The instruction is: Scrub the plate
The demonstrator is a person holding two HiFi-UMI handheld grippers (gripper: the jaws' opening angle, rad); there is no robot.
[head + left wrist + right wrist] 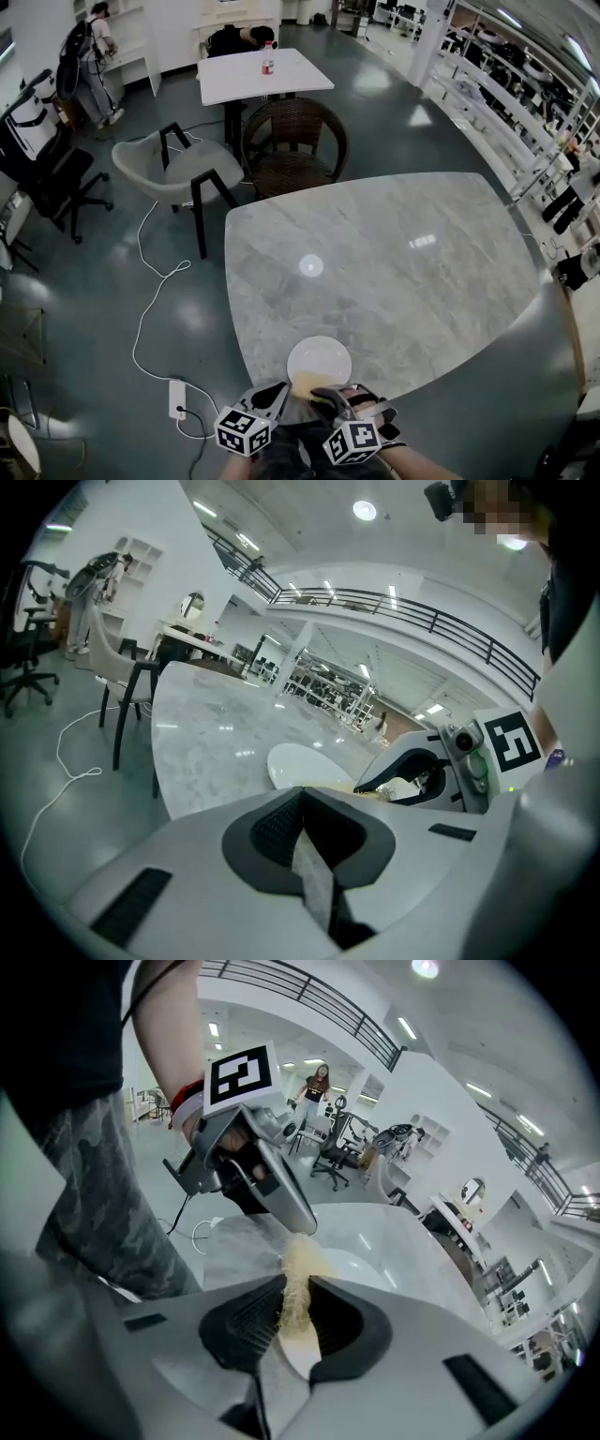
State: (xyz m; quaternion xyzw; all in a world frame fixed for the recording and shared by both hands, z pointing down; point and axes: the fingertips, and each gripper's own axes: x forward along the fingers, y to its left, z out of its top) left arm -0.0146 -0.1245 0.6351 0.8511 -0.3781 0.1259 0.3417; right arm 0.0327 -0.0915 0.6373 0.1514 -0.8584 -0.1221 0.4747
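A white plate (320, 361) lies at the near edge of the marble table (394, 272). My left gripper (283, 394) is at the plate's near-left rim, its jaws closed on a thin pale edge that looks like the rim; in the left gripper view (305, 841) the plate (298, 764) spreads out just beyond them. My right gripper (325, 398) is shut on a straw-coloured fibrous scrubber (298, 1283), which rests on the plate (352, 1267) right by the left gripper's tip (298, 1222). The right gripper (398, 785) shows close by in the left gripper view.
A wicker chair (295, 145) and a grey chair (183, 169) stand beyond the table's far-left corner. Further back is a white table (262, 75) with a bottle (268, 62). A power strip (178, 398) and white cable (150, 291) lie on the floor to the left.
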